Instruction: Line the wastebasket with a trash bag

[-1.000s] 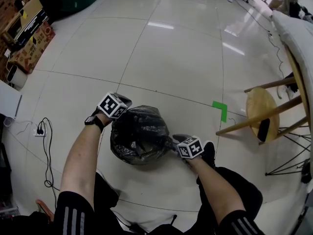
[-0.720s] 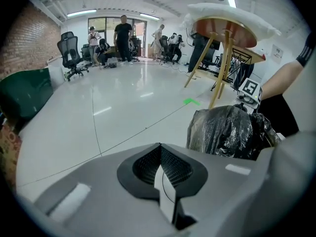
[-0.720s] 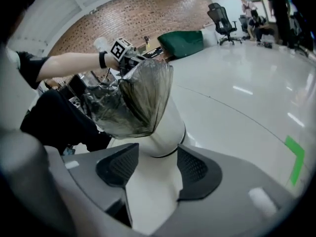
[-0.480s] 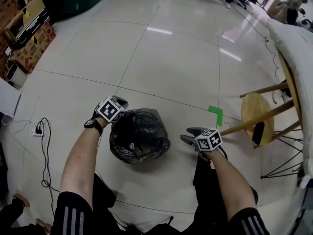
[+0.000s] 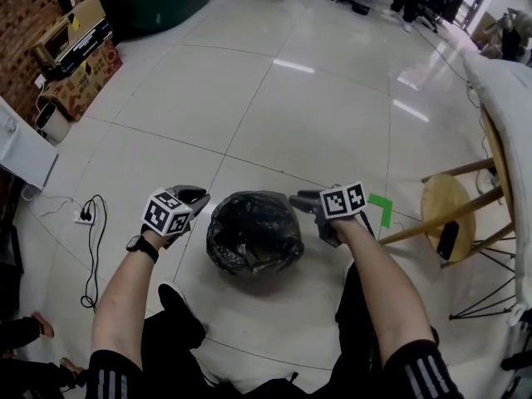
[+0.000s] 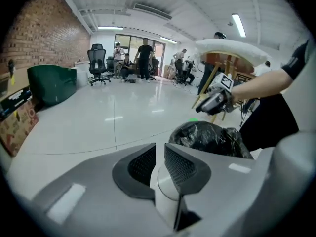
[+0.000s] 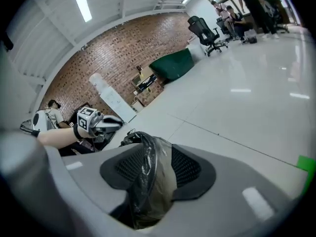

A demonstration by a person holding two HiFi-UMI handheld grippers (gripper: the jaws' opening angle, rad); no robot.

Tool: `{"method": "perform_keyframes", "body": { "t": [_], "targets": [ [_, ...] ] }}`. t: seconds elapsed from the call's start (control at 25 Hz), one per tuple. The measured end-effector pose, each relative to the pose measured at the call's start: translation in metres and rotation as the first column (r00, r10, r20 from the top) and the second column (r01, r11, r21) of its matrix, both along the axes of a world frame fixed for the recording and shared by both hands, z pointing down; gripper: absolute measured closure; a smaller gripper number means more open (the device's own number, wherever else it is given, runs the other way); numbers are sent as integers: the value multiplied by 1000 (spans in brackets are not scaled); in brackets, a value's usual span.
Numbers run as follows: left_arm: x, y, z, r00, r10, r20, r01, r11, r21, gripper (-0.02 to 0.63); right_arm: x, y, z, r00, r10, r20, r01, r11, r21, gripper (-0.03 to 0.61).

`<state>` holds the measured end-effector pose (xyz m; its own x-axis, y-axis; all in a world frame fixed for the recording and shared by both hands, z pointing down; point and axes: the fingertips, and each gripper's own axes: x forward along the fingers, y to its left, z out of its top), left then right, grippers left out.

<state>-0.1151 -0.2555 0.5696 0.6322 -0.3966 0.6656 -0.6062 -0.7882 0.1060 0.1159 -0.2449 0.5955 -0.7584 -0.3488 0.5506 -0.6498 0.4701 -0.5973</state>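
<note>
The wastebasket [image 5: 253, 233] stands on the tiled floor between my hands, wrapped in a crumpled black trash bag [image 6: 207, 137]. My left gripper [image 5: 195, 196] hovers just left of the basket's rim. Its jaws [image 6: 159, 154] have just been opening; a thin slit shows between the pads and nothing is in it. My right gripper [image 5: 303, 199] sits at the rim's upper right. Its jaws [image 7: 153, 154] have just been closing, and a gathered strand of black bag film [image 7: 150, 172] fills the gap between the pads. Each gripper view shows the other gripper across the basket.
A wooden stool [image 5: 445, 206] and a white padded table [image 5: 507, 98] stand at the right, with a green tape mark [image 5: 382, 208] on the floor beside the basket. A power strip with cable [image 5: 83, 217] lies at the left. Cardboard boxes [image 5: 71, 77] line the brick wall.
The left gripper came off the bag's left rim and moved up and leftward. The right gripper swung out to the right, then came back to the bag's upper right rim.
</note>
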Motion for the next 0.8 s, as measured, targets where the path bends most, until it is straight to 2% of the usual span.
{"method": "perform_keyframes", "body": {
  "t": [0.12, 0.24, 0.32, 0.4, 0.64, 0.8],
  "targets": [
    [-20, 48, 17, 1000, 26, -5, -26, 999, -44, 535, -6, -1, 16, 1000, -12, -16, 11, 1000, -20, 425],
    [-20, 90, 36, 999, 39, -33, -42, 993, -109, 515, -7, -9, 21, 997, 46, 57, -43, 998, -42, 478],
    [-14, 110, 49, 998, 63, -18, -65, 990, -122, 503, -7, -13, 24, 993, 83, 89, -78, 995, -58, 530],
    [-10, 121, 58, 998, 62, -10, -62, 991, -118, 503, -12, -11, 30, 994, 73, 85, -67, 996, -63, 562],
    [-8, 129, 78, 1000, 18, -8, -18, 992, -125, 519, -18, -11, 47, 996, 59, 64, -54, 996, -76, 573],
    [-9, 126, 85, 1000, 16, 1, -15, 992, -128, 520, -17, -11, 60, 1000, 20, 3, -20, 996, -83, 573]
  ]
}}
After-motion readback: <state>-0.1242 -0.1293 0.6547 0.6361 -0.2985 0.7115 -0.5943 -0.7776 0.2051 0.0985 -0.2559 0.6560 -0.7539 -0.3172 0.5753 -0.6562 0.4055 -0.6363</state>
